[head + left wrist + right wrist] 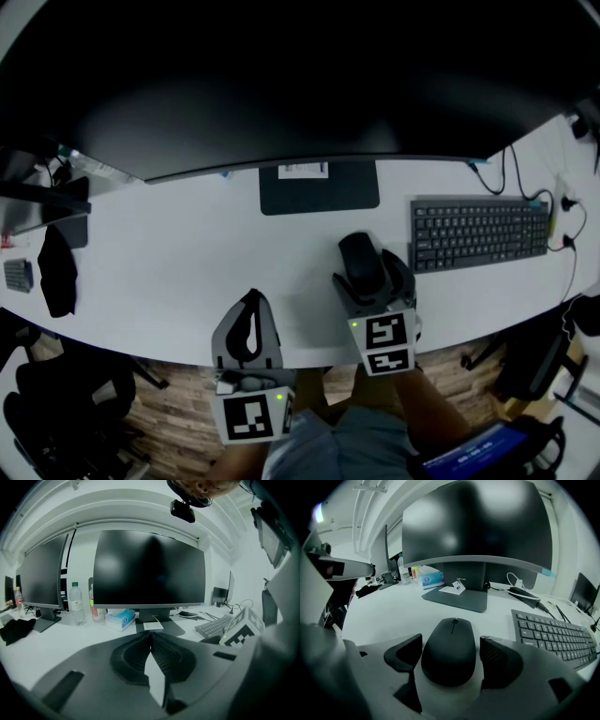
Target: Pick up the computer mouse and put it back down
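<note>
A black computer mouse (361,261) (450,660) lies on the white desk (169,272), left of the keyboard. My right gripper (373,274) (450,644) stands open around it, one jaw on each side. The left jaw sits close against the mouse's side, and a thin strip of desk shows between the mouse and the right jaw. My left gripper (253,296) (151,634) is at the desk's near edge, left of the mouse and apart from it. Its jaws meet at the tips, shut on nothing.
A black keyboard (478,232) (555,637) lies right of the mouse. The monitor's flat base (319,187) (457,597) is behind it. A black cloth (56,272) lies far left. A water bottle (77,604) and tissue box (121,619) stand at the back.
</note>
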`<state>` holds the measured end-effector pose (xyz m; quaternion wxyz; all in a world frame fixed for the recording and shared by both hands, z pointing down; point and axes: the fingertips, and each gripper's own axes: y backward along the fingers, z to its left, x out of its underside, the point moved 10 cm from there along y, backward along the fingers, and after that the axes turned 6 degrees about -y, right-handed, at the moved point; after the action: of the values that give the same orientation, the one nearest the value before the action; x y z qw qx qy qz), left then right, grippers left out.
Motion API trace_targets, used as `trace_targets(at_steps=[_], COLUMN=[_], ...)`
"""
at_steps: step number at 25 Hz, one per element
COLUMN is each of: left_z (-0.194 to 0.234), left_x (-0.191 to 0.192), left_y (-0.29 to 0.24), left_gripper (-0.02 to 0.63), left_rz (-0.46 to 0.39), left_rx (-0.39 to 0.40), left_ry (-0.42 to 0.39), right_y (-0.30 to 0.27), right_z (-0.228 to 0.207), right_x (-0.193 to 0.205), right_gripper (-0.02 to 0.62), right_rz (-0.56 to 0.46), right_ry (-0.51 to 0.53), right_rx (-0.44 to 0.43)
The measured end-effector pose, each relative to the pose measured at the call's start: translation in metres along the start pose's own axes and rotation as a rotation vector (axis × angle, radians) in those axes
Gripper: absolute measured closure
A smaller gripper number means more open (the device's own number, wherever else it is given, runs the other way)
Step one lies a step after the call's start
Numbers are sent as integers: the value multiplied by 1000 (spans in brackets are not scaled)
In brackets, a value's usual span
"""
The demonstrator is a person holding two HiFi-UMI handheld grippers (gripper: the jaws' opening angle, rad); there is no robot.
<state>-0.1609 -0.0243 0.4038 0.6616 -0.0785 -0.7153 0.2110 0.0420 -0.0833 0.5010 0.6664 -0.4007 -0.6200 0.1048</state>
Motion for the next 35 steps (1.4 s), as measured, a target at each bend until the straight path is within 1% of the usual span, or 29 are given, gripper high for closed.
trace_targets(at_steps=[4, 13, 27, 33, 35], left_z=[1, 1, 0, 0, 0], left_x=[1, -1, -3, -4, -5], left_y=[-1, -2, -1, -2, -2], left_gripper=[598, 598, 598, 598, 598], left_rz=[6, 3, -5, -10, -14], left_rx=[-3, -4, -1, -5, -7], left_ry=[5, 6, 3, -7, -7], right_y=[-2, -1, 0, 0, 0], right_z=[-1, -2, -2, -2, -3], right_x=[-1, -1, -2, -2, -2], right_gripper=[198, 209, 267, 273, 286], right_rz=[22, 24, 25, 26, 27], right_ry=[-17, -11, -2, -3, -4], right_rx=[-6, -13, -16, -15, -17])
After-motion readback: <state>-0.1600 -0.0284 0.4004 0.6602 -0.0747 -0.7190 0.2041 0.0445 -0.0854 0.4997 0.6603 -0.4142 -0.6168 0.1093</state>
